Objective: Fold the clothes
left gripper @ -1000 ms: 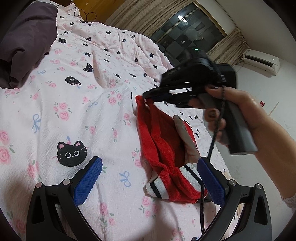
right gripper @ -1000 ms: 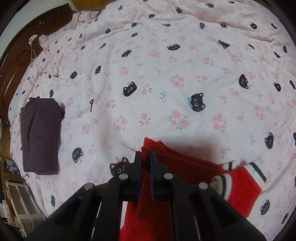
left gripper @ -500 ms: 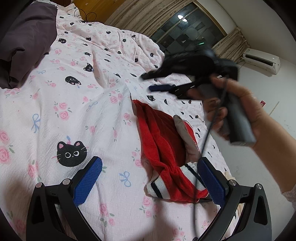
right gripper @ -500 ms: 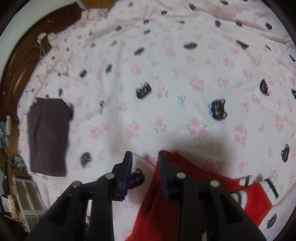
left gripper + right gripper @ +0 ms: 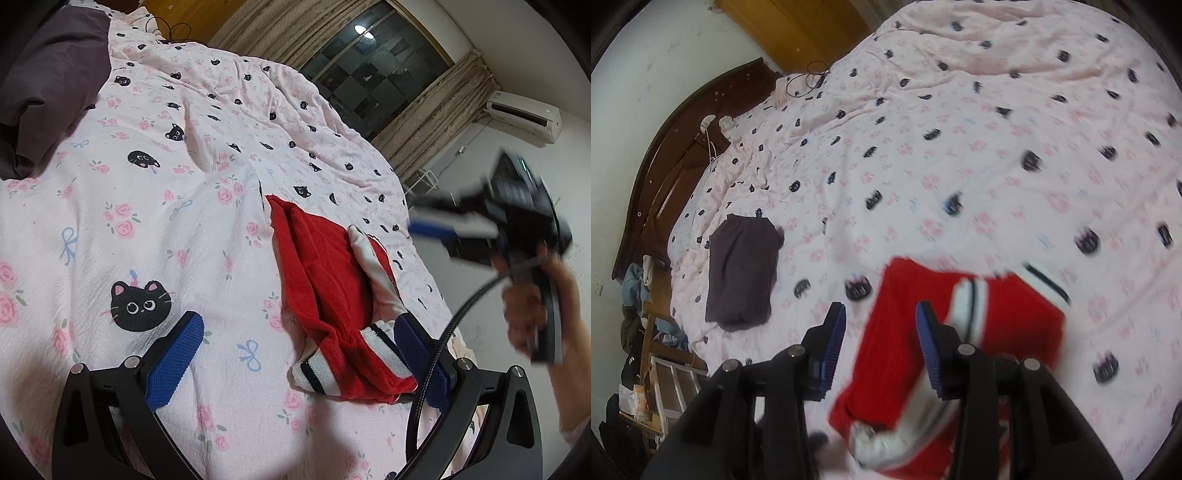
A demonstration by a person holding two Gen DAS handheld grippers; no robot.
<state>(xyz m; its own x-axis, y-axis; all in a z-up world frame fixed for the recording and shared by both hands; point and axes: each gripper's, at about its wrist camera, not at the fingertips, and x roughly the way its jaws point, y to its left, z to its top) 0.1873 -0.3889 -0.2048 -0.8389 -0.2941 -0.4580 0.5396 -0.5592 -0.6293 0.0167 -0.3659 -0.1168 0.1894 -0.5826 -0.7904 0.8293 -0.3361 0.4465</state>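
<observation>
A red knit garment [image 5: 325, 280] with white and black striped cuffs lies folded on the pink cat-print bedspread [image 5: 155, 221]. My left gripper [image 5: 299, 362] hovers wide open just in front of it, its right pad beside the striped cuff. The right gripper [image 5: 436, 230], held in a person's hand, is lifted off to the right of the garment, blurred in the left wrist view. In the right wrist view, the right gripper [image 5: 881, 345] is open and empty above the red garment [image 5: 960, 332].
A folded dark purple garment [image 5: 740, 269] lies on the bedspread [image 5: 960, 129] to the left, near the wooden headboard [image 5: 683, 147]; the same dark garment [image 5: 48, 85] shows in the left wrist view. Curtains, a window and an air conditioner [image 5: 524, 114] line the far wall.
The right gripper let go of the red garment's corner, opened, and rose away to the right. The garment's corner dropped flat. The left gripper stayed put.
</observation>
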